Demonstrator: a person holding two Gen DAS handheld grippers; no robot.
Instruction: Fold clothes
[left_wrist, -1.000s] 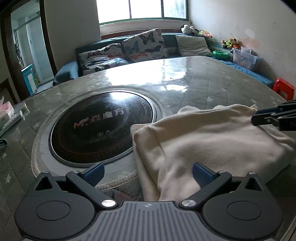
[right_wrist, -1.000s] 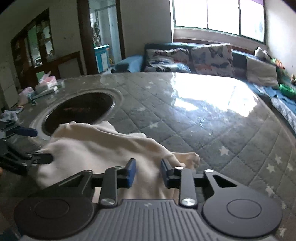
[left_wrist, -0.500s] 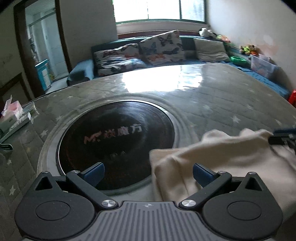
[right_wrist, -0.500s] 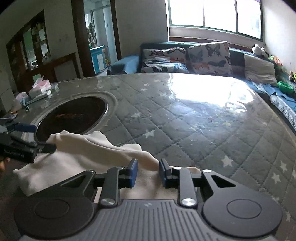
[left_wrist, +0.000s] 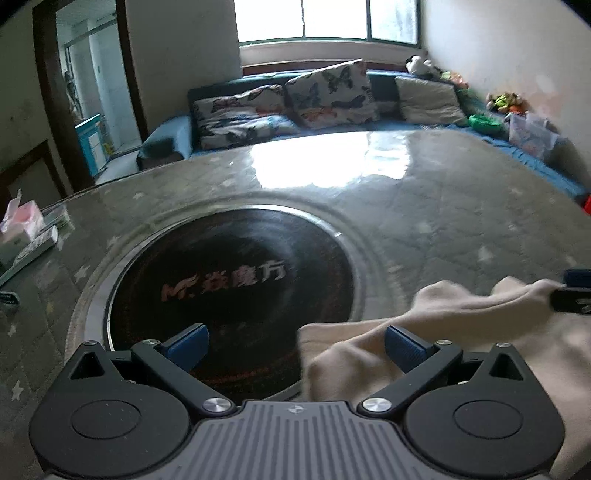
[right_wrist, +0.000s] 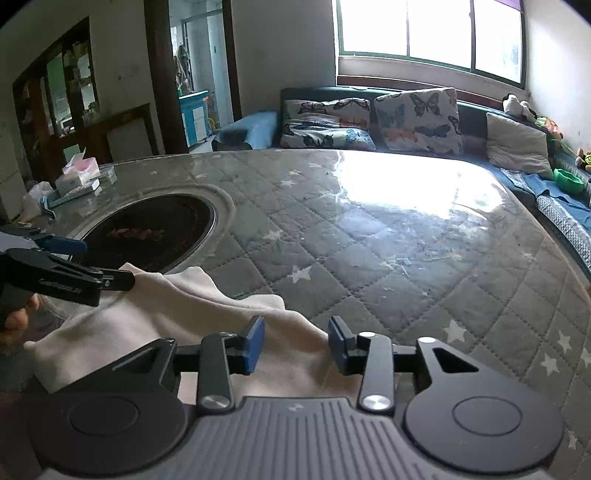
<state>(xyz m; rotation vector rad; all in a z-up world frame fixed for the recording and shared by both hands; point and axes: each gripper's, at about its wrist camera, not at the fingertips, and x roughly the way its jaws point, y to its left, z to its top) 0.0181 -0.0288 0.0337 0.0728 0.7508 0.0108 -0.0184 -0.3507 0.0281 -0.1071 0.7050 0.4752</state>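
A cream folded garment (left_wrist: 461, 332) lies on the quilted table at the near right of the dark round hob (left_wrist: 232, 288). It also shows in the right wrist view (right_wrist: 192, 317). My left gripper (left_wrist: 293, 341) is open, its right finger over the garment's left edge. It appears at the left of the right wrist view (right_wrist: 92, 266). My right gripper (right_wrist: 295, 341) is open above the garment's near edge, holding nothing. Its fingertips (left_wrist: 572, 291) show at the right edge of the left wrist view.
The grey star-quilted table top (right_wrist: 369, 240) stretches far and right. A tissue box and packets (right_wrist: 77, 177) sit at the far left edge. A sofa with butterfly cushions (right_wrist: 369, 114) stands behind the table.
Both grippers drew back toward the near edge, so the garment sits lower and further right in the left view. The right gripper's jaws have opened wider.
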